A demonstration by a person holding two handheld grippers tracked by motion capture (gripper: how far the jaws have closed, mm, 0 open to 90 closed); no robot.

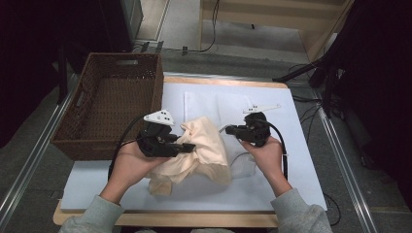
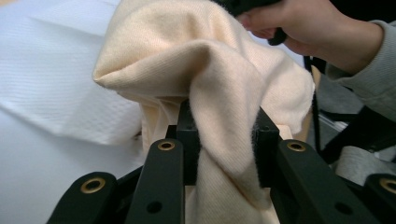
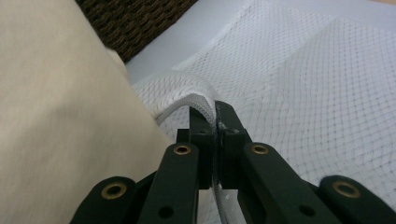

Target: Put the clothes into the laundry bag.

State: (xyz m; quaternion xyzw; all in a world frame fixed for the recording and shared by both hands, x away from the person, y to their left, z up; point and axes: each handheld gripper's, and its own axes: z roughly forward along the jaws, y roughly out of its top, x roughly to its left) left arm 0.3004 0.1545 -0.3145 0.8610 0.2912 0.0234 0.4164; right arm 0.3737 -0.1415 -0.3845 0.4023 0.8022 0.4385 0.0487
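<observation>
Stuffing looks underway: left gripper (image 1: 187,147) jaws clench the cream garment (image 1: 204,148) at bench centre; right gripper (image 1: 228,129) jaws pinch the white mesh bag's (image 3: 299,93) rim at 3 o'clock. Risks: thin rim slipping free, bag mouth collapsing, garment snagging.

Your high view sits above your side of the table (image 1: 194,199), looking forward and down, far enough back to take in both forearms, the wicker basket (image 1: 109,104) and the floor beyond. Your left gripper view rides low behind its jaws, very close on the cream cloth (image 2: 210,70), facing across toward your right hand (image 2: 299,23). Your right gripper view is just as close, looking along its jaws over the white mesh bag (image 3: 303,84); it shares the cream cloth with both other views and the basket corner with the high view.
</observation>
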